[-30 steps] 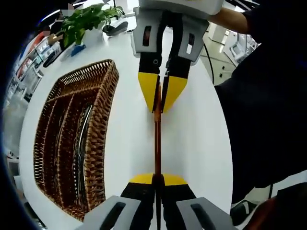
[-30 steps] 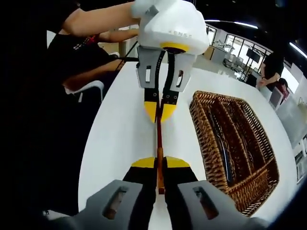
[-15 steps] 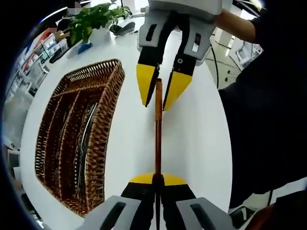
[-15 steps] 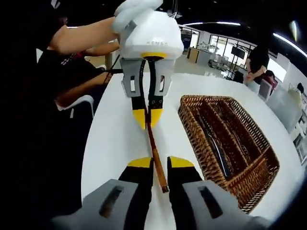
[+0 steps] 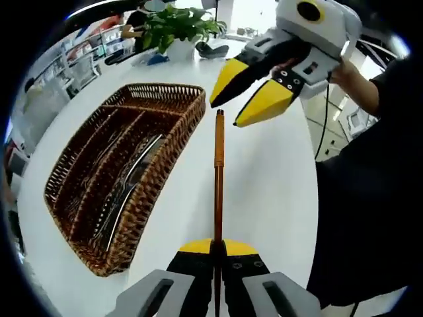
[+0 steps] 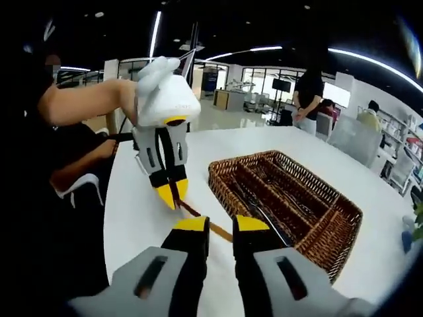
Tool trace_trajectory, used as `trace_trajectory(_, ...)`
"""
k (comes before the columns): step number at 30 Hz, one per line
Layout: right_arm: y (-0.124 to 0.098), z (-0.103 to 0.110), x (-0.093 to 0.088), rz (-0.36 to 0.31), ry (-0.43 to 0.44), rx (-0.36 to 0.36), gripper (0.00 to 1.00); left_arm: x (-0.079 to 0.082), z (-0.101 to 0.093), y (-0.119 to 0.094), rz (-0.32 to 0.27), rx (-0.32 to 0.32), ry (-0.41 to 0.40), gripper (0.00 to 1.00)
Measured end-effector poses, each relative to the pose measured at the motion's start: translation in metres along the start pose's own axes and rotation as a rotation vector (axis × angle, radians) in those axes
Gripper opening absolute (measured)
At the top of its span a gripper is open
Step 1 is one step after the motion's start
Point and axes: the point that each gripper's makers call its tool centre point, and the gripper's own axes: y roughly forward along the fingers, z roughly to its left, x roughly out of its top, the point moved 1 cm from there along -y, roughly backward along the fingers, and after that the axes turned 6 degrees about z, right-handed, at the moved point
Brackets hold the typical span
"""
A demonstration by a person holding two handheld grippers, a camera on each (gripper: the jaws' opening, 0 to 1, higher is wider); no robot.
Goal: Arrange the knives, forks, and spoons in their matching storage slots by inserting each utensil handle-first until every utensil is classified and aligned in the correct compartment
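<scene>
Up front, slim brown wooden utensil handle, straight, round-tipped.

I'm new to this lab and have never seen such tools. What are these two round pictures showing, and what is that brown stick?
There is no robot here: a person holds a hand-operated gripper in each hand, and a fisheye camera rides on each. In the left gripper view, the left gripper at the bottom clamps a utensil by one end; its long wooden handle points away. The right gripper, jaws open, has let go of it. The right gripper view looks back from the other side at the left gripper holding that handle. On the white table stands a wicker cutlery tray with long compartments, some utensils already inside. A potted plant stands behind.
</scene>
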Motion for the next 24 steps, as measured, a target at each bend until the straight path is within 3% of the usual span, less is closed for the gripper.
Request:
trace_trajectory(5, 0.004, 0.0, -0.003, -0.013, 0.053, -0.013, 0.15, 0.01, 0.01, -0.005, -0.104, 0.032, -0.117, 0.02)
trace_trajectory(10, 0.009, 0.001, -0.001, -0.06, 0.149, -0.038, 0.15, 0.028, 0.016, -0.013, -0.271, 0.054, -0.265, 0.02)
trace_trajectory(14, 0.008, 0.002, 0.008, -0.109, 0.121, -0.087, 0.08, 0.037, 0.018, -0.02, -0.404, 0.069, -0.374, 0.02)
trace_trajectory(17, 0.009, 0.004, 0.015, -0.146, 0.159, -0.083, 0.08, 0.039, 0.017, -0.023, -0.461, 0.075, -0.422, 0.03)
trace_trajectory(20, 0.011, 0.004, 0.018, -0.161, 0.184, -0.09, 0.09, 0.037, 0.013, -0.023, -0.477, 0.074, -0.44, 0.03)
trace_trajectory(24, 0.014, 0.009, 0.024, -0.205, 0.276, -0.057, 0.1, 0.039, 0.01, -0.027, -0.532, 0.094, -0.482, 0.03)
